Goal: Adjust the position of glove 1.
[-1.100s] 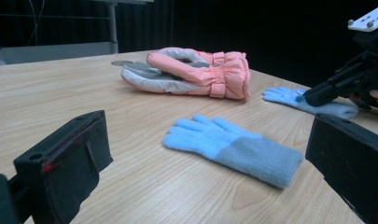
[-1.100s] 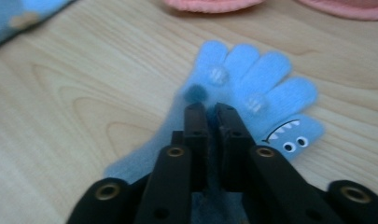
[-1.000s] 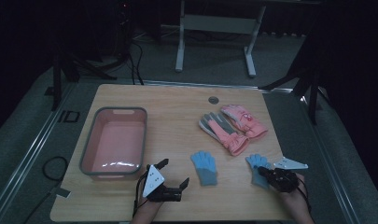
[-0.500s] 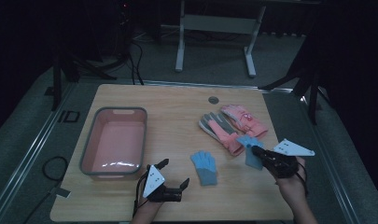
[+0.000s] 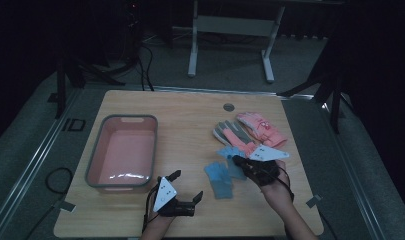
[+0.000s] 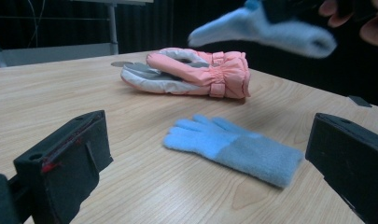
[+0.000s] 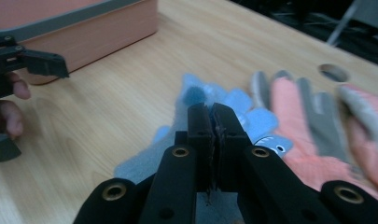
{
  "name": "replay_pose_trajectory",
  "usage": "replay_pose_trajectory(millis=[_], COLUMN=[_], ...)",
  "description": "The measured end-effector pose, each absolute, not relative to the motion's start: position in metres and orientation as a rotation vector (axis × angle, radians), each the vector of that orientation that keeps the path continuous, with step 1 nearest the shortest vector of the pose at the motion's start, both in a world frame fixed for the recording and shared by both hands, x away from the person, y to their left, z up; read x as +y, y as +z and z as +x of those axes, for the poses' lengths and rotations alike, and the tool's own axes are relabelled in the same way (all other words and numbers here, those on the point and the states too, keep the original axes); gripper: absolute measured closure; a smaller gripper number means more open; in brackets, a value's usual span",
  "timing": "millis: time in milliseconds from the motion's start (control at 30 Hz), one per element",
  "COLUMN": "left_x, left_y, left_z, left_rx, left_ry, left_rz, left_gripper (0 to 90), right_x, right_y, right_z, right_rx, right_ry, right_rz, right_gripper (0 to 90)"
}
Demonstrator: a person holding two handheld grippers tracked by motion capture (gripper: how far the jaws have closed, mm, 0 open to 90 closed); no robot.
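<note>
The right gripper (image 5: 236, 160) had its two black jaws pressed together on a blue knitted glove (image 5: 231, 154), pinching the soft fabric at their tips so that the glove hung lifted off the wooden table (image 5: 190, 115), just on the near side of the pink gloves (image 5: 250, 131). In the right gripper view that held glove (image 7: 210, 105) spread out beyond and below the closed jaws, fuzzy and limp, with its fingers fanned toward the pink pair (image 7: 317, 135). The second blue glove (image 5: 219, 179) lay flat on the table, near the pink gloves and on their near side, and in the left gripper view it (image 6: 235, 149) sat between the wide-spread jaws but farther out, untouched by either one. The left gripper (image 5: 186, 189) rested low at the table's near edge, well apart from the pink gloves, its jaws open with nothing in them. The pink gloves looked padded and smooth, with grey palms and a cinched cuff, stacked one across the other. A pink tub (image 5: 121, 150) with a grey rim, rectangular with rounded corners, stood far to the left of them.
</note>
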State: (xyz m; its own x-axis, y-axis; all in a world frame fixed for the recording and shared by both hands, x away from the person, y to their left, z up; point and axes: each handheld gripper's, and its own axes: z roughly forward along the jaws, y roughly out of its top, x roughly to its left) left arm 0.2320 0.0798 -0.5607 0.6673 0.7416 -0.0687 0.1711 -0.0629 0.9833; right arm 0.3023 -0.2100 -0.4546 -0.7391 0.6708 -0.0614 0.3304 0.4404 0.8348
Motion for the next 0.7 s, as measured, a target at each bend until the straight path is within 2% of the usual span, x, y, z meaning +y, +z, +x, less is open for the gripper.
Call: replay_pose_trajectory(millis=[300,700], left_x=[0.08,0.08], left_y=[-0.561,-0.561], left_z=[0.232,0.232], left_rx=[0.765,0.763], left_ry=[0.549,0.55], left_rz=[1.602,1.61], left_gripper=[0.0,0.0], right_x=[-0.182,-0.173], right_y=[-0.489,-0.521], right_z=[0.308,0.305], right_rx=[2.432,2.525], right_ry=[1.14,1.066], right_rz=[0.854,0.888], right_gripper=[86.9,86.4])
